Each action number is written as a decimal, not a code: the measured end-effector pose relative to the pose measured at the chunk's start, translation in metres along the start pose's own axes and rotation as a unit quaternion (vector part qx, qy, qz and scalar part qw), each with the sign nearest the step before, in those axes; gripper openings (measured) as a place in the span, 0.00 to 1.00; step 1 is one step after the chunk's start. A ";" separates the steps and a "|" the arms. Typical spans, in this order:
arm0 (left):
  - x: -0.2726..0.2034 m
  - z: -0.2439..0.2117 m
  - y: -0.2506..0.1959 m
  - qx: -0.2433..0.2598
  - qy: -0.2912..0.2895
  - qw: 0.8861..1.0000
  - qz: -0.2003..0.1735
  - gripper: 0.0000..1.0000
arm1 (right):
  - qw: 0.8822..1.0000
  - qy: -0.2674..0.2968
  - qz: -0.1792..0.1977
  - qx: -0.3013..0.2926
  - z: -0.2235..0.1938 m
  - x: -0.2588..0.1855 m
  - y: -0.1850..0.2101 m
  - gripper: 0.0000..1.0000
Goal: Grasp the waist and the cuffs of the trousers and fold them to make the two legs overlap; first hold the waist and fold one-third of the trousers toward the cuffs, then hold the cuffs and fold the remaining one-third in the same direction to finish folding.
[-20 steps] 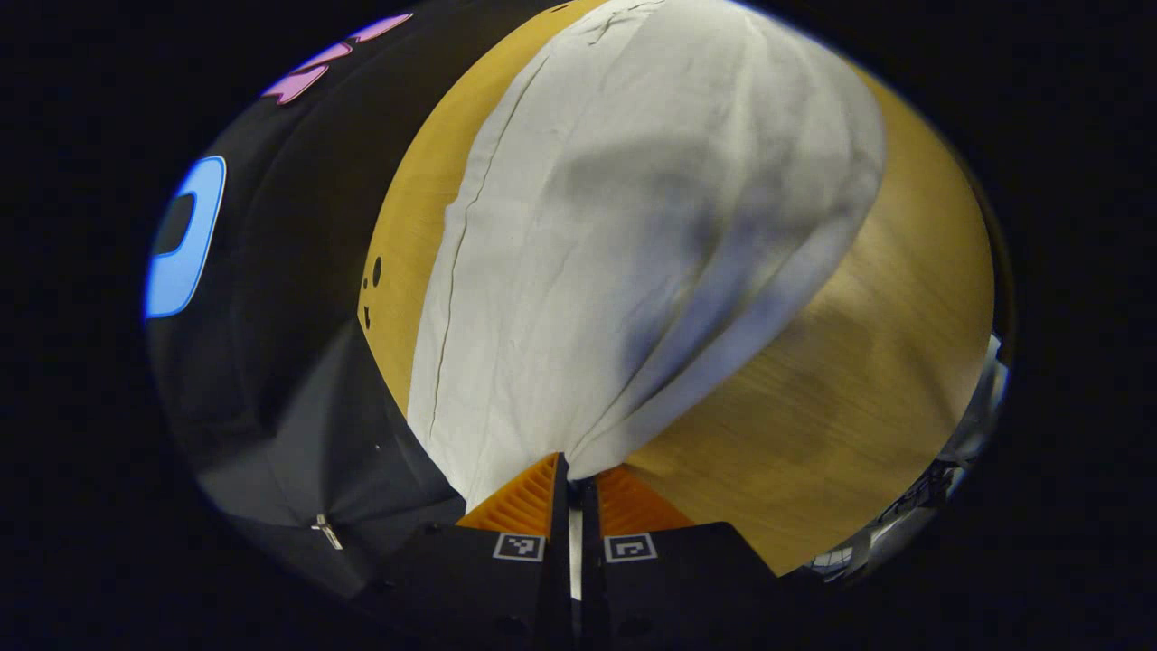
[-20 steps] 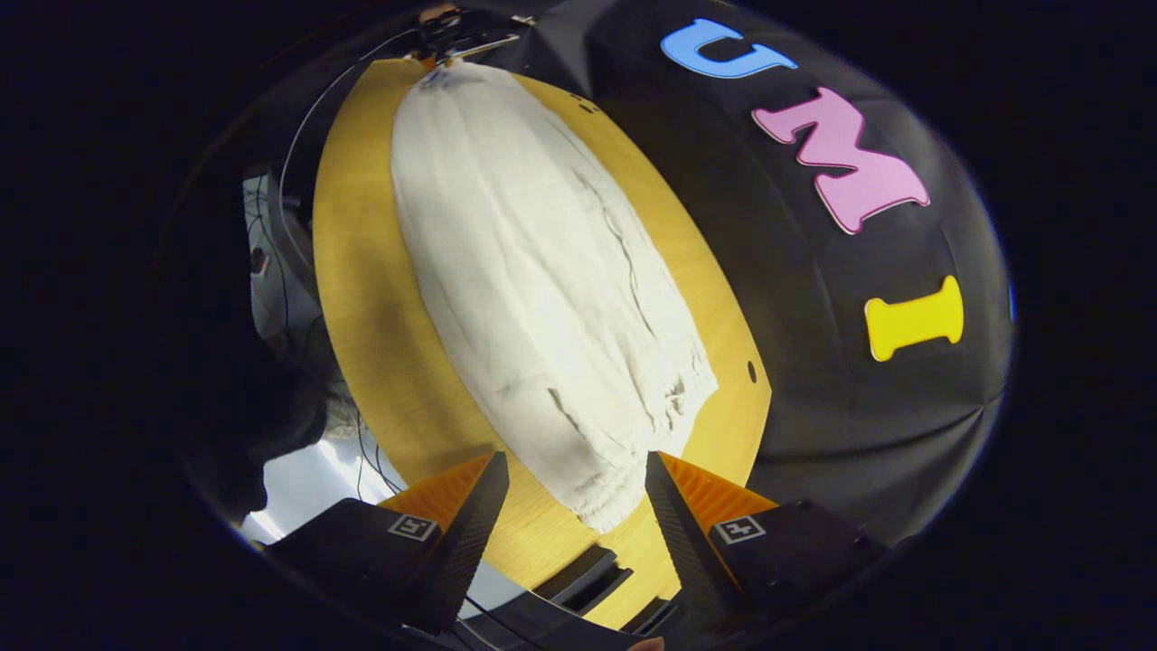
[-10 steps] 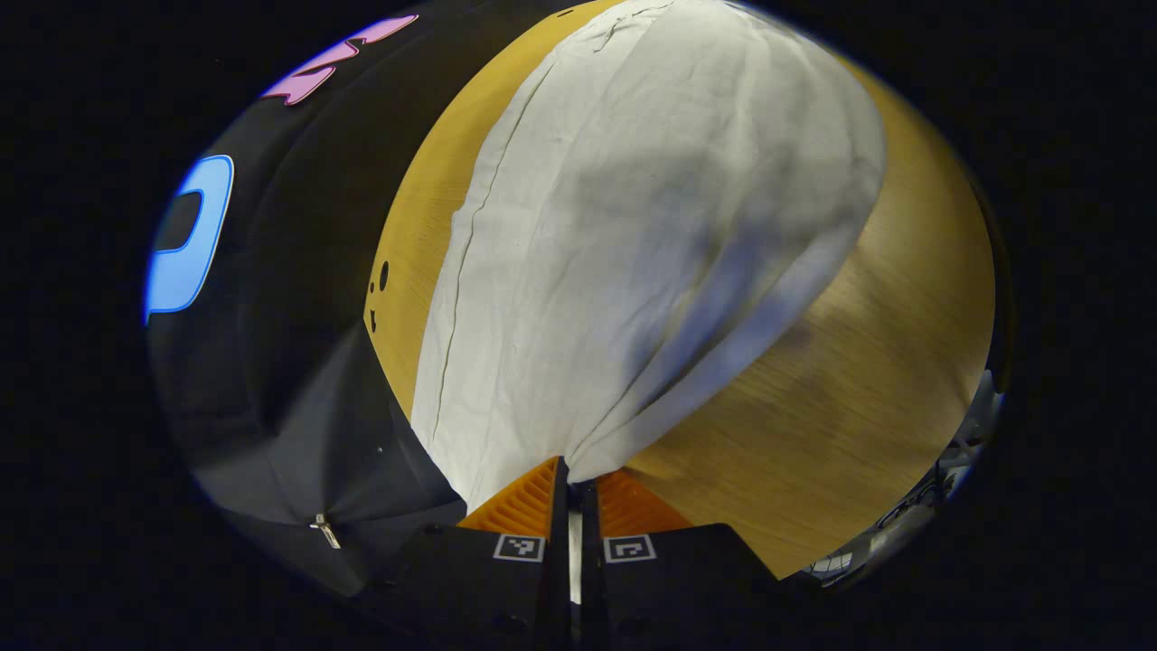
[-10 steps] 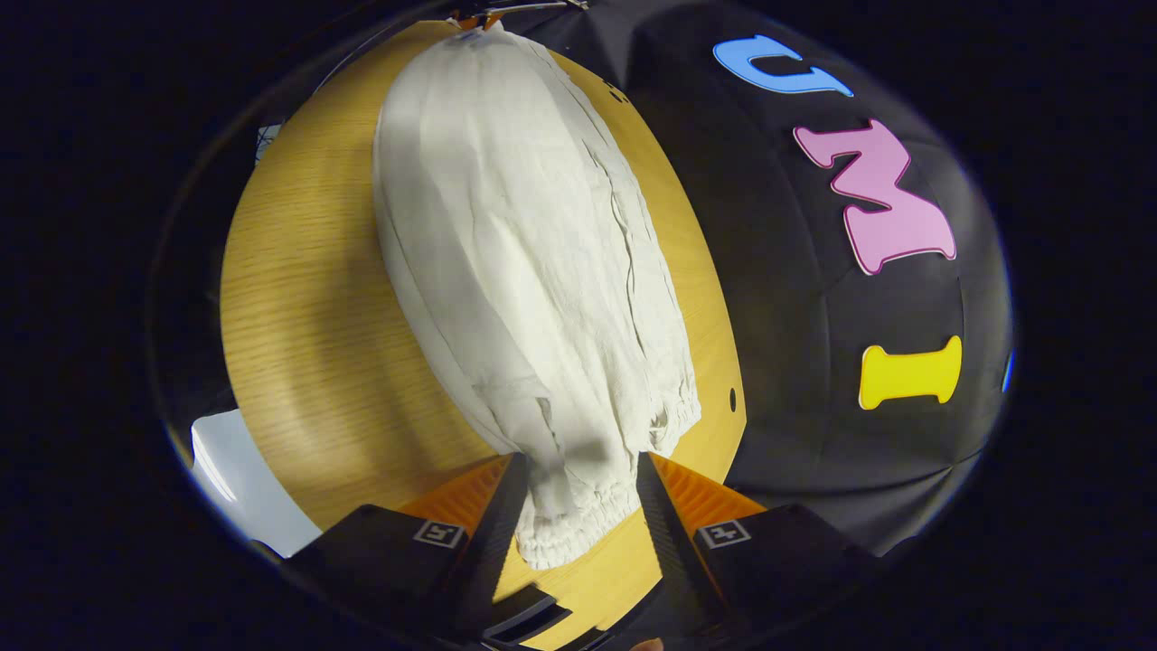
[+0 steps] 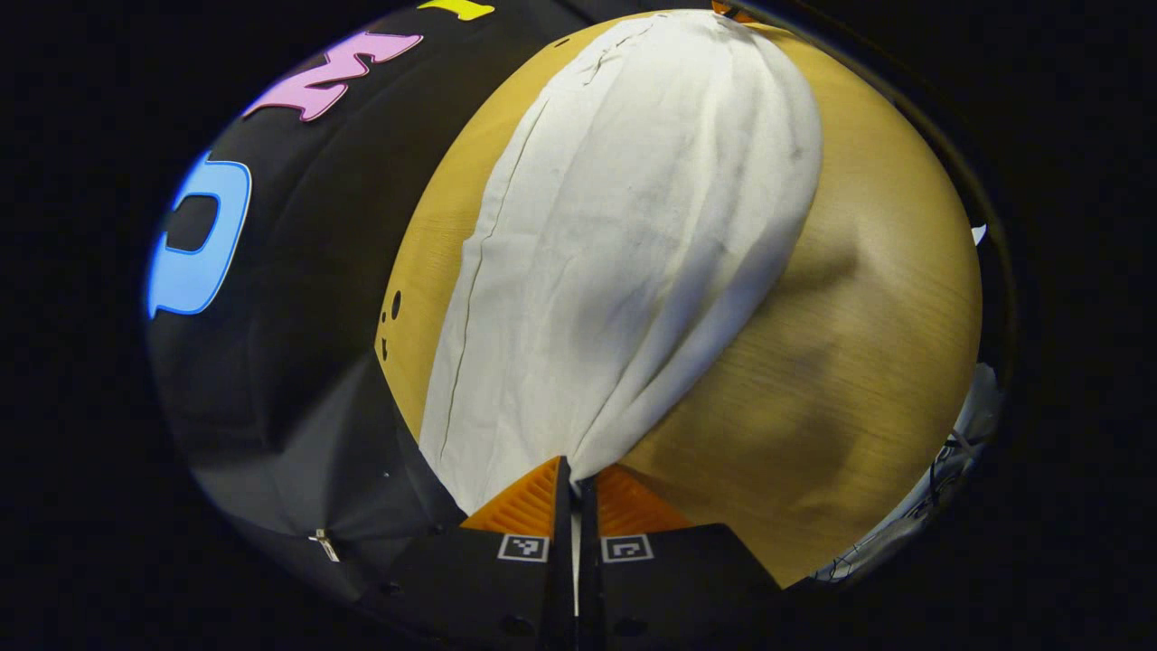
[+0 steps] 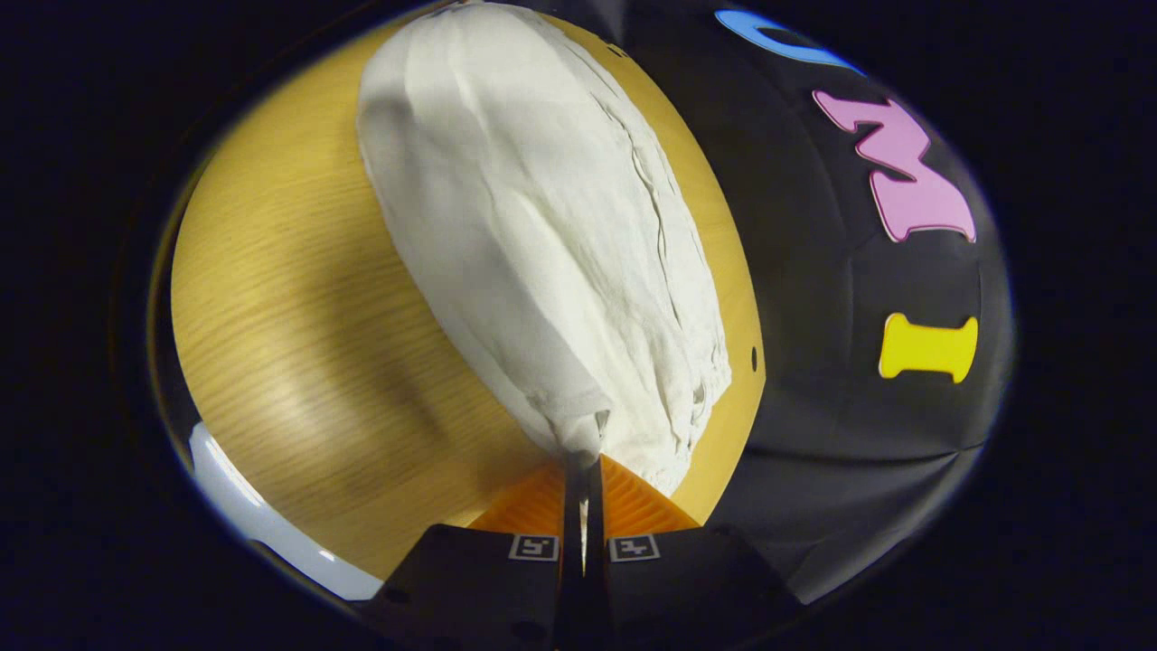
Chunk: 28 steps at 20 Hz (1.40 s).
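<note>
The trousers are spread lengthwise on the table. One end is pinched by the clenched left tongs, the other by the clenched right tongs. The leg-overlap fold appears to be in hand; both ends should be lifted together and carried sideways evenly.

Bright overhead light, soft shadows (edges warped, perhaps blurred).
</note>
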<state>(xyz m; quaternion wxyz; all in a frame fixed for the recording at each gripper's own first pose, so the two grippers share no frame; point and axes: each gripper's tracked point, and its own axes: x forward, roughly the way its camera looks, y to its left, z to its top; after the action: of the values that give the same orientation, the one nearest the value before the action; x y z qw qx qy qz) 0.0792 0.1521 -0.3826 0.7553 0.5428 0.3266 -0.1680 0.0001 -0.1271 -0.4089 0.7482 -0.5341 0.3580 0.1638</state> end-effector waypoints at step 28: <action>0.019 0.043 0.109 -0.247 0.010 0.955 -0.165 0.05 | 0.957 -0.002 -0.090 0.276 0.081 0.016 -0.156 0.05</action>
<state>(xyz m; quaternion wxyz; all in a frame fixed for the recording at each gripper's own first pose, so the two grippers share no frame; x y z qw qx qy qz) 0.1732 0.1527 -0.3093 0.8245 0.2793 0.4505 -0.1984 0.1382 -0.1138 -0.2997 0.8788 -0.3364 0.3384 -0.0088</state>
